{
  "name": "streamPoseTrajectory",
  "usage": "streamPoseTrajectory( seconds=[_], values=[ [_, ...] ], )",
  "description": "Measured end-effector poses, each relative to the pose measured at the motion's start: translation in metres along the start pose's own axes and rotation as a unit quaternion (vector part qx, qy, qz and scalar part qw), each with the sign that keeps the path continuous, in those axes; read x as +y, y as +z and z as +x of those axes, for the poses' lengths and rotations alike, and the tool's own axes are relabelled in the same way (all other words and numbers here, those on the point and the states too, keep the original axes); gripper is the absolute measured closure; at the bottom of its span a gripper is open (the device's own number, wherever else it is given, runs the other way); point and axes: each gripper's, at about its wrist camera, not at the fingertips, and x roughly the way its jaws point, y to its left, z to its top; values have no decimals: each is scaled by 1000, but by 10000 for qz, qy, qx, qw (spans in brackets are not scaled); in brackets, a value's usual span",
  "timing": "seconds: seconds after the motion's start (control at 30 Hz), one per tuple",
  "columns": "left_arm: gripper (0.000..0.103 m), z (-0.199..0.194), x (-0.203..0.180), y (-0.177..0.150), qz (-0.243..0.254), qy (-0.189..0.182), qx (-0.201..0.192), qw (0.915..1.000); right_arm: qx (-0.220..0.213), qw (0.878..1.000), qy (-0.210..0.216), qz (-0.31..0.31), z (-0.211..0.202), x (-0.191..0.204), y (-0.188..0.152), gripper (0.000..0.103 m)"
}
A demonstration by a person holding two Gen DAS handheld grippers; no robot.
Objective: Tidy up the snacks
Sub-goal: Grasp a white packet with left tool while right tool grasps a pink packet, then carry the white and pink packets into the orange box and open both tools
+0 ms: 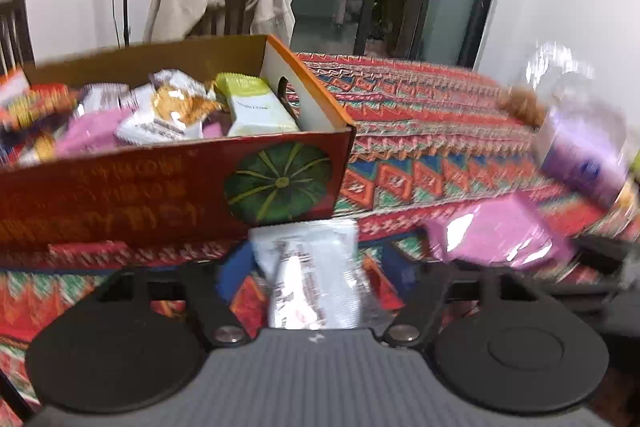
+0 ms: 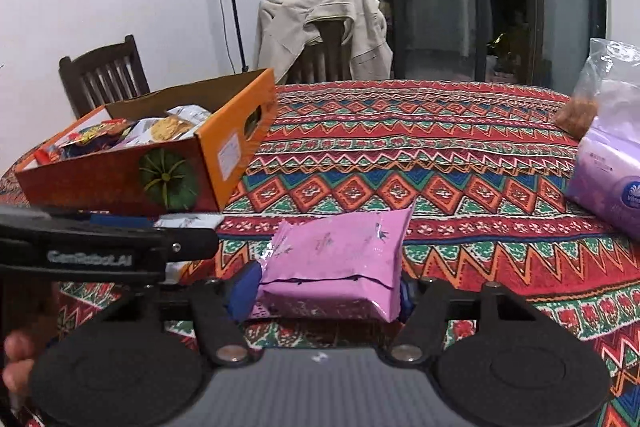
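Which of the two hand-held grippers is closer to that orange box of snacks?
Left. The left hand-held gripper, holding a white packet, is right by the orange box. The right hand-held gripper, holding a pink packet, is farther away.

A table covered by a patterned red cloth (image 2: pixel 400 131) carries an open cardboard box (image 2: pixel 120 183) of snack packets toward its left edge. A purple tissue pack (image 2: pixel 612 179) in clear plastic lies at the right edge. The middle of the cloth between them is bare.
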Motion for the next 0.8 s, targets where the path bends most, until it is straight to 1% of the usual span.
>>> streamPoseTrajectory(
  seconds=[0.03,0.1,0.17,0.27,0.33,0.4,0.5,0.6,0.7,0.8],
  values=[
    [49,-1,-3,-2,241,70,-29,9997,-11,10000,32,40,-1,-2,0,39],
    [51,-3,-3,-3,239,52,-26,9997,-31,9998,104,146,-1,-6,0,39],
    [54,-6,-5,-4,410,88,-5,9991,-56,9997,133,195,-3,-8,0,40],
    [56,-10,-11,-5,672,218,-8,9975,-119,9999,92,38,-6,-2,-1,40],
    [56,-14,-13,-3,752,225,-23,9969,-179,9997,98,-105,-7,3,0,40],
    [56,-20,-13,1,698,241,-95,9972,-239,9995,109,-198,-10,7,-1,40],
    [57,-42,-5,5,514,271,-239,9980,-291,9989,275,-233,-13,10,-2,40],
    [57,-78,12,0,385,283,-332,9983,-213,9985,496,-84,-15,9,-4,40],
    [57,-122,35,-10,215,481,-494,9974,-202,9975,665,-104,-19,14,-4,40],
    [56,-162,60,-21,-73,604,-713,9956,-249,9959,854,-174,-26,24,-2,41]
  ],
)
